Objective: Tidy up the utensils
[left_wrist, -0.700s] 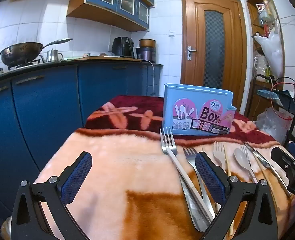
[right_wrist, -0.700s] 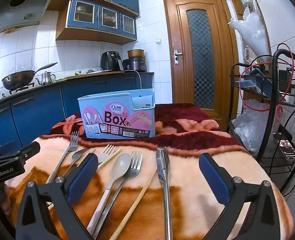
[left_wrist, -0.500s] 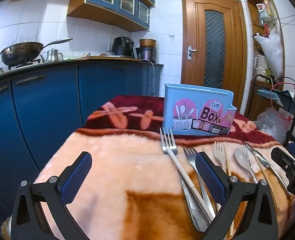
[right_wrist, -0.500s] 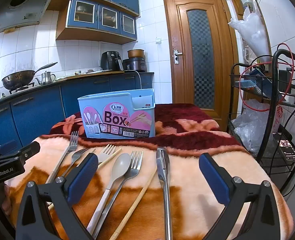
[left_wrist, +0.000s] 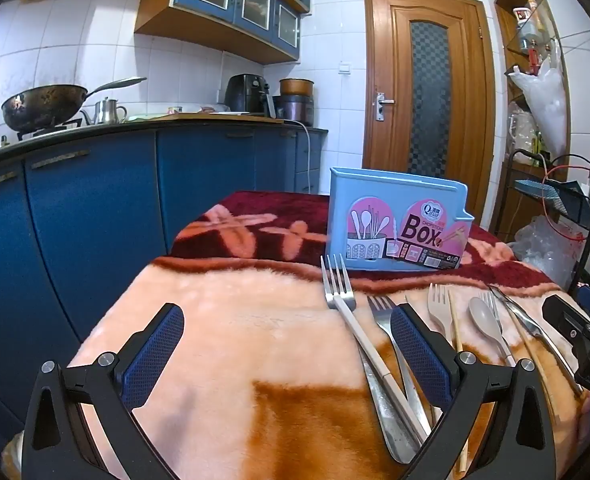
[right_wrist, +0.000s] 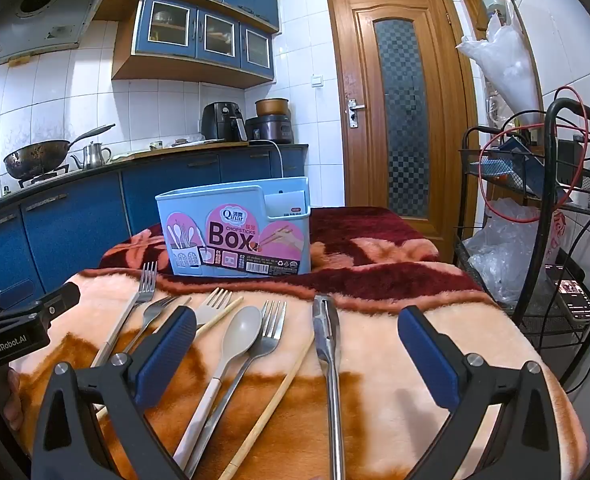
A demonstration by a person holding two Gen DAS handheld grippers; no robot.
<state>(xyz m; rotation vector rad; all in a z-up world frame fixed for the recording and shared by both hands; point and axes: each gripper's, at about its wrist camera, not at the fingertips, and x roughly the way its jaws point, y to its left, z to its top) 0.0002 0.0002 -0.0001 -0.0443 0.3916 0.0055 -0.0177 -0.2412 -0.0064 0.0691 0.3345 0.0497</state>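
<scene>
From the left wrist camera, the left gripper hangs low over the blanket, jaws spread wide with nothing between the blue pads. The blue box stands upright on the dark red band of the blanket, ahead and to the right. Utensils lie in a row in front of it: a white-handled fork with its tines just short of the box, a steel fork partly behind the right pad, a pale fork, a chopstick touching that fork, a spoon, and a steel piece at the far right that may be a knife, though its outline is unclear here. The right gripper's body shows at the right edge. From the right wrist camera, the right gripper is likewise wide open and holds nothing, hovering above the handles. The box stands straight ahead, label facing the lens. The spoon and a steel fork lie side by side between the pads, a second chopstick slants beside them, and the steel piece lies right of that. The white-handled fork, another steel fork and the pale fork lie to the left, near the left gripper's body.
</scene>
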